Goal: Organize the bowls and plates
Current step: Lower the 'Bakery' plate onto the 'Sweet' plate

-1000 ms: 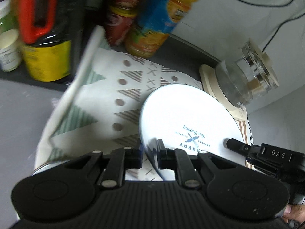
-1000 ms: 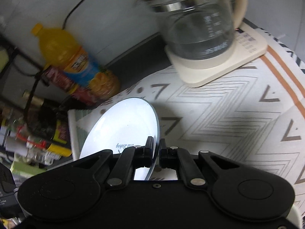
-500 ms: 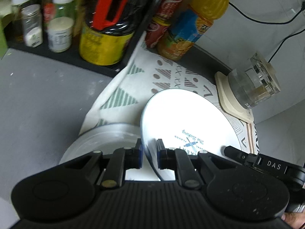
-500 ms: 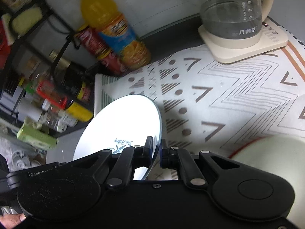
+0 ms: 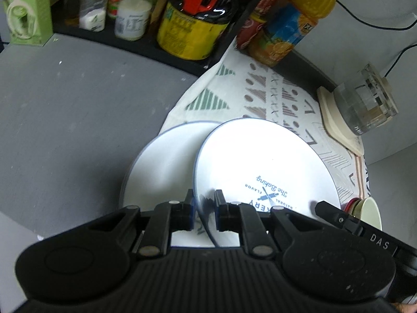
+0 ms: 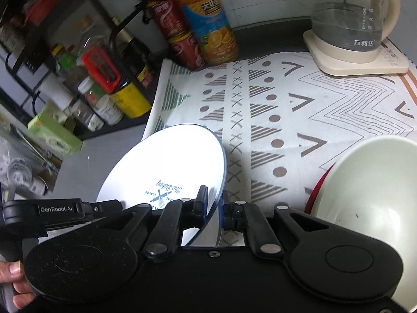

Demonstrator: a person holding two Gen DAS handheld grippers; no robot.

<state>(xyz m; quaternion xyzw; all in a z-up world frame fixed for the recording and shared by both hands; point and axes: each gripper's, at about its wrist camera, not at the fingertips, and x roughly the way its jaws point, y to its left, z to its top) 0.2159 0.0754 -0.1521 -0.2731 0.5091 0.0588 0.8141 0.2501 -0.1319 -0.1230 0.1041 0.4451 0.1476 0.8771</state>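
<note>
White round plate (image 5: 260, 161) – glossy, blue-rimmed; left claw (image 5: 204, 208) clamps rim | right claw (image 6: 214, 206) clamps rim

Glass kettle (image 6: 349, 23) on cream base, back right corner of patterned cloth (image 6: 299, 120). Orange juice bottle (image 6: 206, 20) & red cans (image 6: 174, 34) at cloth's back left corner; condiment rack (image 5: 146, 15) along counter's left edge.
</note>
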